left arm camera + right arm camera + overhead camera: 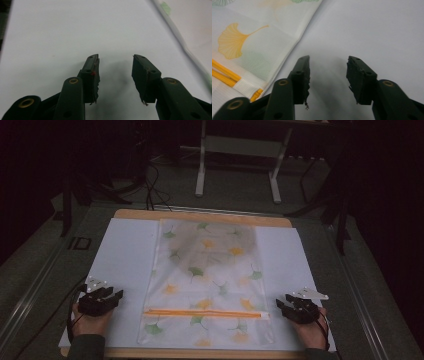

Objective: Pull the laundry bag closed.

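Note:
A white mesh bag (207, 280) printed with green and yellow ginkgo leaves lies flat in the middle of the table, its orange zipper (205, 313) running across near the front end. My left gripper (114, 296) rests open on the white sheet (125, 260) left of the bag, nothing between its jaws. In the left gripper view the left gripper (115, 65) has the bag's edge (180, 37) to its right. My right gripper (281, 303) sits open just right of the zipper's end. In the right gripper view the right gripper (328, 65) is beside the bag (249, 42) and the zipper's end (227, 75).
The white sheet covers a wooden board (200, 215) on the table. Beyond the table stands a white metal frame (240, 160) on a dark floor, with cables (152, 185) trailing at the back left. Bare sheet lies on both sides of the bag.

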